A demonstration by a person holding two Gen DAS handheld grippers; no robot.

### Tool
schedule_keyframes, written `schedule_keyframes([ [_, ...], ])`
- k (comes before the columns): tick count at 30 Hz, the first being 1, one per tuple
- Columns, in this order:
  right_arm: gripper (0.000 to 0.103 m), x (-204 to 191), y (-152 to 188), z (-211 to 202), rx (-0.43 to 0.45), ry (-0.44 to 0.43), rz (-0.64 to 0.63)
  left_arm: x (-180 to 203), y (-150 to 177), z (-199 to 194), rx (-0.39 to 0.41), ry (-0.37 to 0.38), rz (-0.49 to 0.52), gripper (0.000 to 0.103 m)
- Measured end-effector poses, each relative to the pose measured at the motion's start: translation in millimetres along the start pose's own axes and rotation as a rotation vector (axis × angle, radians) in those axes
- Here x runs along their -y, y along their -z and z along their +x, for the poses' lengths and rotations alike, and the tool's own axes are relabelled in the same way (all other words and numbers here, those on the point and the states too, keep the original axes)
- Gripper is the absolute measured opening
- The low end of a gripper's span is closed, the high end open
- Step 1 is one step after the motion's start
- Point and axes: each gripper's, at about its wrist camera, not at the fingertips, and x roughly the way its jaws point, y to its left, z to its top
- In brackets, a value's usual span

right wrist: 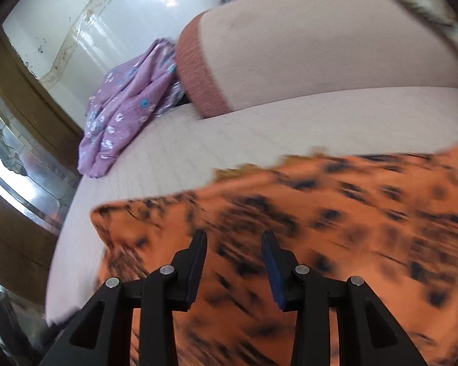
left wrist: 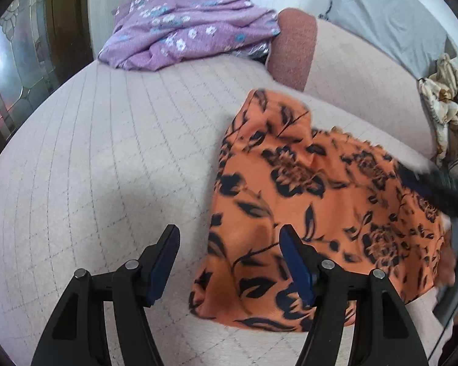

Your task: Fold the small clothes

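An orange garment with a dark floral print (left wrist: 305,201) lies partly folded on the pale quilted cover (left wrist: 113,158). My left gripper (left wrist: 227,236) hovers open over the garment's left edge, its right finger (left wrist: 293,259) above the cloth and its left finger over bare cover. In the right wrist view the orange garment (right wrist: 336,213) is blurred by motion and fills the lower right. My right gripper (right wrist: 233,239) stands open above it, with a gap between the pads and nothing pinched. In the left wrist view the right gripper (left wrist: 427,183) is a dark blur over the garment's right side.
A purple flowered cloth (left wrist: 180,30) lies crumpled at the far left of the cover, against a pink-brown cushion (left wrist: 293,48). Grey fabric (left wrist: 387,9) and a cream flowered cloth (left wrist: 445,97) sit at the right. A wooden door with patterned glass (left wrist: 12,70) stands at the left.
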Motion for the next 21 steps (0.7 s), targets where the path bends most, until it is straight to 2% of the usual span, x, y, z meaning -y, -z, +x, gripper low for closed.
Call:
schedule_keyframes([
  [3, 0.041, 39.0, 12.2, -31.3, 0.017, 0.069, 0.015, 9.4, -20.2, -0.3, 0.023, 0.092, 0.013, 0.068],
  [5, 0.041, 62.7, 11.9, -43.5, 0.029, 0.100, 0.046, 16.0, -33.9, 3.0, 0.039, 0.111, 0.017, 0.069],
  [8, 0.041, 99.8, 4.5, -57.1, 0.053, 0.107, 0.141, 33.6, -56.5, 24.4, 0.005, 0.167, 0.008, 0.069],
  [10, 0.041, 118.1, -2.3, -59.8, 0.068, 0.102, 0.193, 39.4, -72.7, 52.6, -0.045, 0.195, -0.016, 0.069],
  [13, 0.041, 137.8, -17.4, -55.4, 0.081, 0.117, 0.214, 41.1, -84.2, 99.6, -0.135, 0.137, -0.039, 0.069],
  [14, 0.041, 144.4, -24.0, -51.8, 0.088, 0.132, 0.218, 40.8, -87.4, 109.2, -0.141, 0.120, -0.037, 0.069],
  [16, 0.041, 159.0, -35.2, -41.7, 0.102, 0.149, 0.248, 43.2, -100.1, 116.4, -0.106, 0.068, -0.006, 0.069],
  [19, 0.042, 184.4, -43.9, -18.8, 0.084, 0.202, 0.328, 38.8, -111.5, 132.2, -0.127, -0.035, 0.019, 0.069],
  [21, 0.042, 189.9, -46.5, -12.8, 0.127, 0.216, 0.299, 33.8, -110.5, 131.8, -0.122, -0.047, 0.019, 0.069],
])
